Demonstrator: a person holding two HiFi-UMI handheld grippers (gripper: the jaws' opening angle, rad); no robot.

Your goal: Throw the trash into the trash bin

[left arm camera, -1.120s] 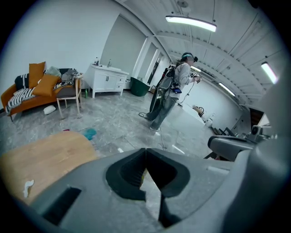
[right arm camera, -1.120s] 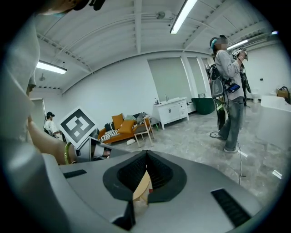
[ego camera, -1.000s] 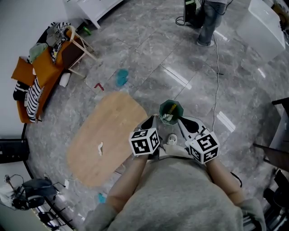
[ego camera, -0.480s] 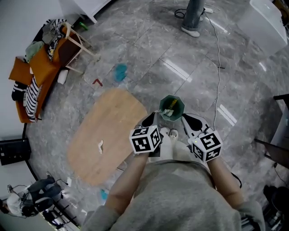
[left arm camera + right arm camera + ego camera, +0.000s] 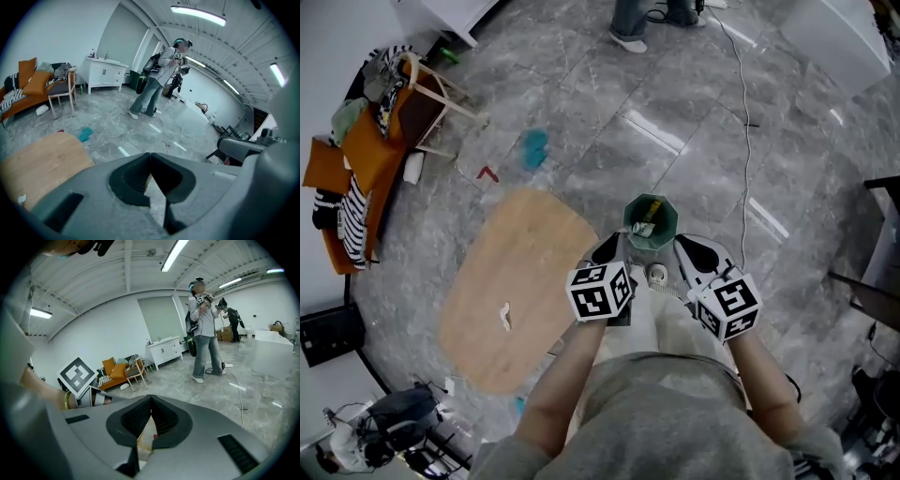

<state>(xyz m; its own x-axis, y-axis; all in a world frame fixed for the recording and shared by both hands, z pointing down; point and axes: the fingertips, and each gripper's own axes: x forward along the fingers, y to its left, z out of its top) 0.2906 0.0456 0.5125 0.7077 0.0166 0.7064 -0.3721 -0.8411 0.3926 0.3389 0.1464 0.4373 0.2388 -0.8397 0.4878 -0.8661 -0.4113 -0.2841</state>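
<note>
Green trash bin (image 5: pixel 661 242) stands upright on the grey floor (image 5: pixel 722 141), mouth facing straight up, just ahead of both claws and between their tips. Pale and yellow litter (image 5: pixel 643 228) lies inside it. The right claw (image 5: pixel 151 401) is closed on a pale, crumpled wrapper (image 5: pixel 146 437) with a red spot. The wrapper's long axis runs from the pinched tips down and back beneath the claw. The left claw (image 5: pixel 149 161) is closed tight, tips meeting, with only floor showing in the gap behind them. A rounded wooden counter (image 5: pixel 525 272) lies to the left of the left claw, carrying a small white shred (image 5: pixel 503 317) well apart from either claw. A blue object (image 5: pixel 532 148) rests on the floor far ahead of the left claw.
</note>
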